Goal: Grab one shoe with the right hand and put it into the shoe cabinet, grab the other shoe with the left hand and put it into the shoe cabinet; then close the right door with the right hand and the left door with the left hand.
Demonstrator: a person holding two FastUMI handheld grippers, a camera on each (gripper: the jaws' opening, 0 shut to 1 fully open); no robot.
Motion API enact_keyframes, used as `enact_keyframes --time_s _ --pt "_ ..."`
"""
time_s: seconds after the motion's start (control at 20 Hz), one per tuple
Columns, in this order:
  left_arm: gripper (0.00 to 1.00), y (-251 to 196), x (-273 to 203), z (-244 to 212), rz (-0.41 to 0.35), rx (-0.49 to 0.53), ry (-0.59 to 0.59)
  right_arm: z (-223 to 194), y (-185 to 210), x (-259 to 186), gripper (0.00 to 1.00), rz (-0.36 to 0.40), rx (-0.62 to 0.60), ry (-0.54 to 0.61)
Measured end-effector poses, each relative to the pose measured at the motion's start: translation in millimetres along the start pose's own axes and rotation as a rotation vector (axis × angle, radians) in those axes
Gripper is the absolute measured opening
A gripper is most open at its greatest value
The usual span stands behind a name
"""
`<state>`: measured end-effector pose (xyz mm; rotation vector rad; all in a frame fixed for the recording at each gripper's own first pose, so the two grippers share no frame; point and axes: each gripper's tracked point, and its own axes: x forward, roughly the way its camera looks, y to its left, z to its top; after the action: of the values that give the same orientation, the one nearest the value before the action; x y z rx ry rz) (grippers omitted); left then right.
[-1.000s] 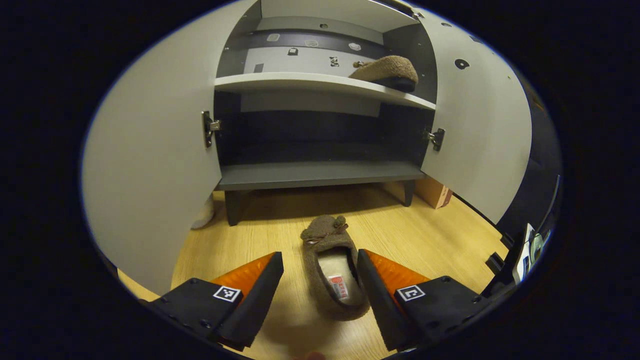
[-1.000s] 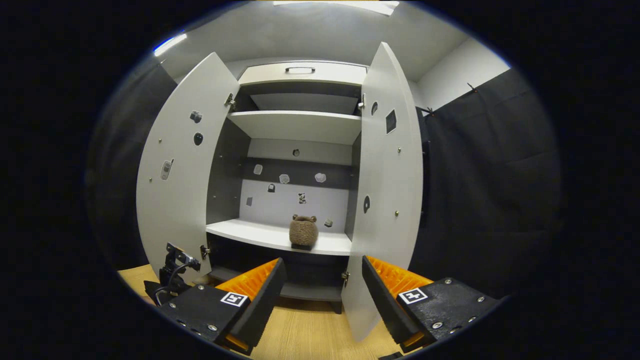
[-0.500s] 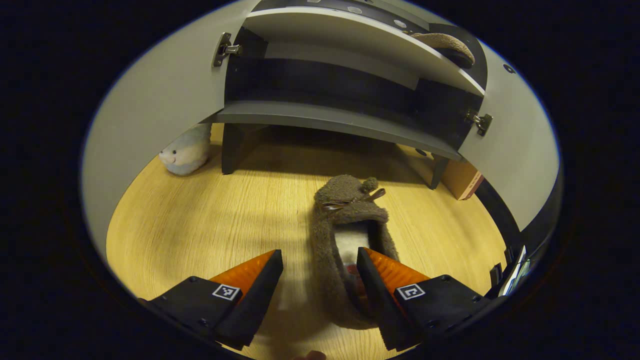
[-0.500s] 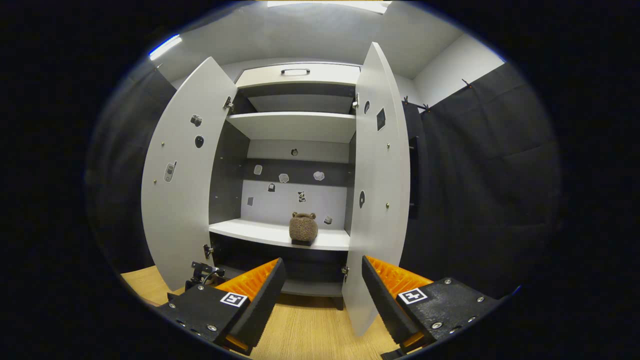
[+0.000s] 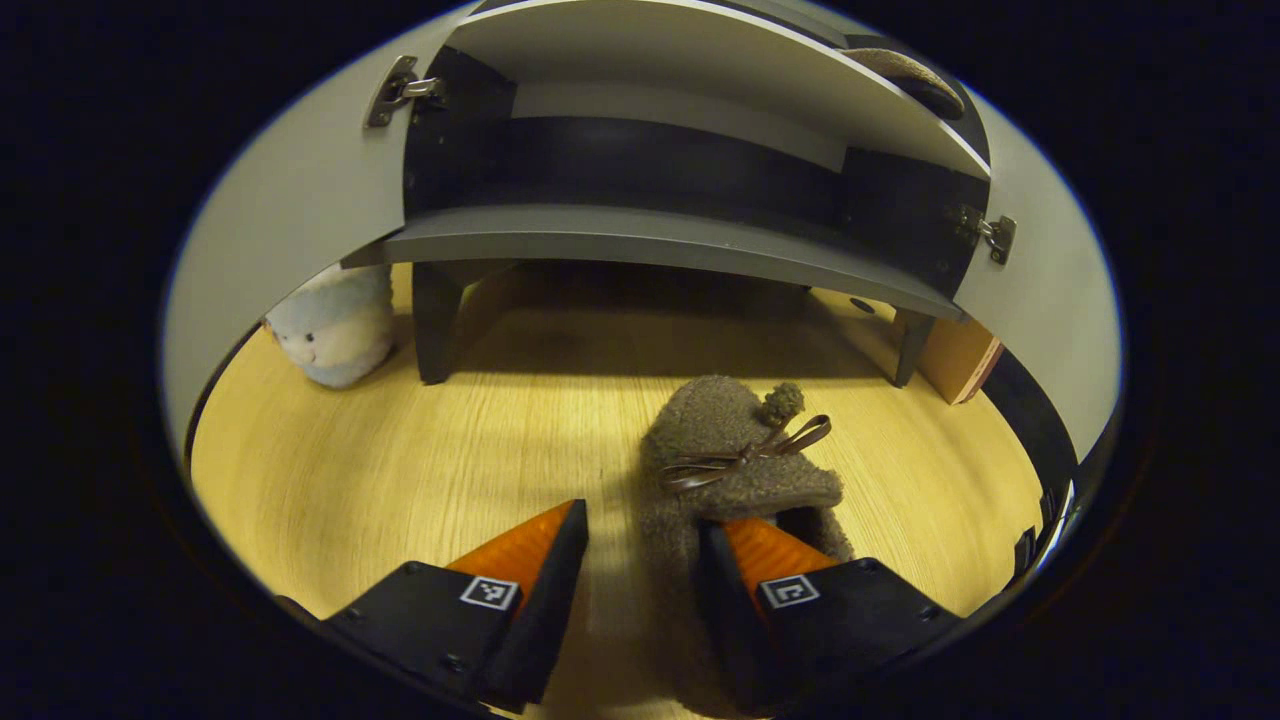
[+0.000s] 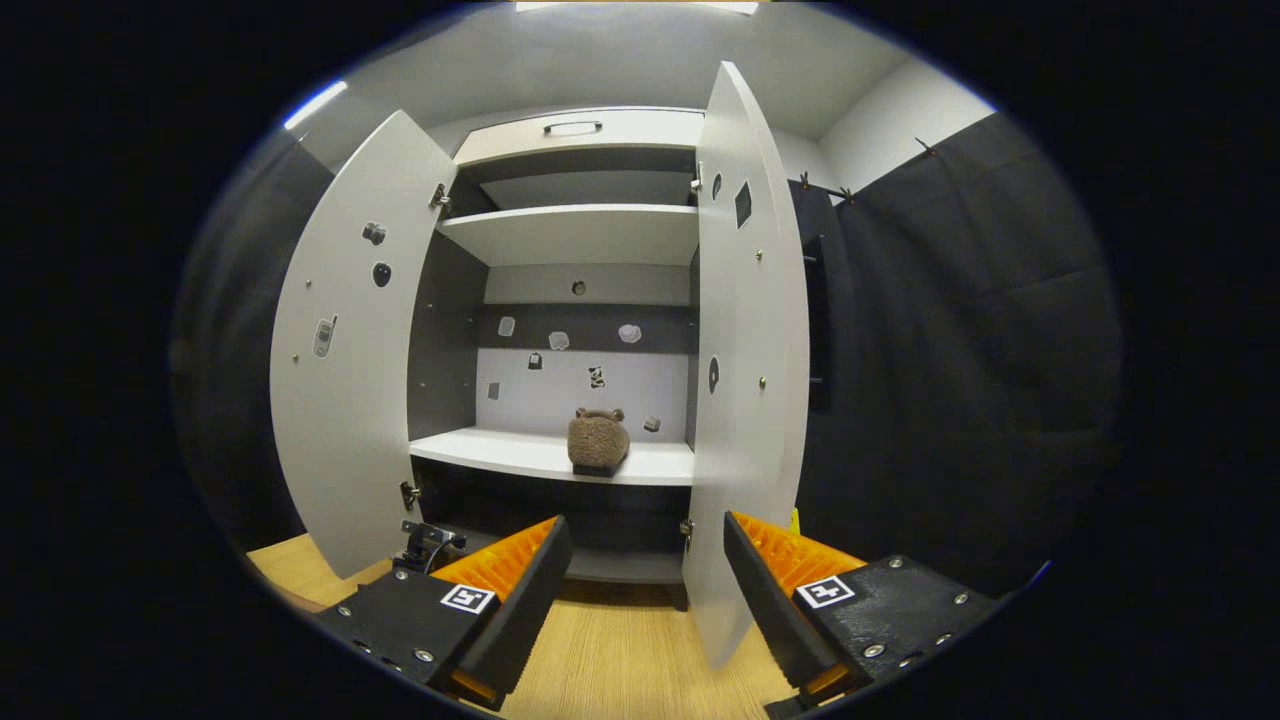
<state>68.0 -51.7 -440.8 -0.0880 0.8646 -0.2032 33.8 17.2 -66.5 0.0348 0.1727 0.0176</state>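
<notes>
Wood floor (image 5: 420,470), open shoe cabinet (image 6: 590,235) — black-cloth booth wall (image 6: 950,330)

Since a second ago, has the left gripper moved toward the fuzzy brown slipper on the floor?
Yes. The left gripper has come down and forward: its fingers now straddle one side wall of the fuzzy brown slipper, and the dark bottom shelf of the cabinet has climbed in the left gripper view.

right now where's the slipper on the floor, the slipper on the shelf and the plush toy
slipper on the floor (image 5: 735,455), left gripper view, fuzzy toe by the bow
slipper on the shelf (image 6: 598,441), right gripper view, its rounded upper
plush toy (image 5: 335,325), left gripper view, its body
</notes>
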Motion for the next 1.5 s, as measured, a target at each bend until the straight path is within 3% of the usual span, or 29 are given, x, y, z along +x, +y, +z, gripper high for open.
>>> enact_keyframes --time_s 0.2,0.25,0.45,0.7,0.9,1.1,1.2,1.3,1.5 --pt "0.18 -1.9 -4.9 4.9 0.058 0.017 -0.021 -0.9 -2.1 1.1 0.94 0.004 -0.013 0.006" --pt "0.17 -8.0 -6.2 6.3 0.039 0.005 -0.021 -0.2 -1.8 1.6 0.98 0.006 -0.014 0.005" --pt "0.16 -15.9 -43.2 27.3 0.054 0.006 -0.1 2.2 -2.9 1.1 0.94 0.015 -0.016 -0.009" --pt "0.15 -34.8 -134.8 81.2 0.073 -0.061 -0.248 2.2 -0.2 3.5 0.94 0.034 0.0 -0.019" --pt "0.15 -38.9 -210.1 168.1 0.12 -0.074 -0.428 4.5 -0.7 2.9 0.94 0.045 0.021 -0.031" --pt "0.15 -61.3 -258.0 275.4 0.088 -0.067 -0.557 8.9 -6.6 1.1 0.94 0.036 0.045 -0.051" --pt "0.15 -69.8 -257.0 325.2 0.063 -0.098 -0.574 9.7 -7.4 0.9 0.94 0.033 0.06 -0.056" --pt "0.15 -69.6 -224.9 367.5 0.047 -0.111 -0.57 8.8 -10.0 -1.4 0.94 0.026 0.063 -0.056" --pt "0.15 -59.7 -143.0 410.1 0.076 -0.178 -0.418 10.8 -16.9 -4.5 0.94 0.009 0.057 -0.051"
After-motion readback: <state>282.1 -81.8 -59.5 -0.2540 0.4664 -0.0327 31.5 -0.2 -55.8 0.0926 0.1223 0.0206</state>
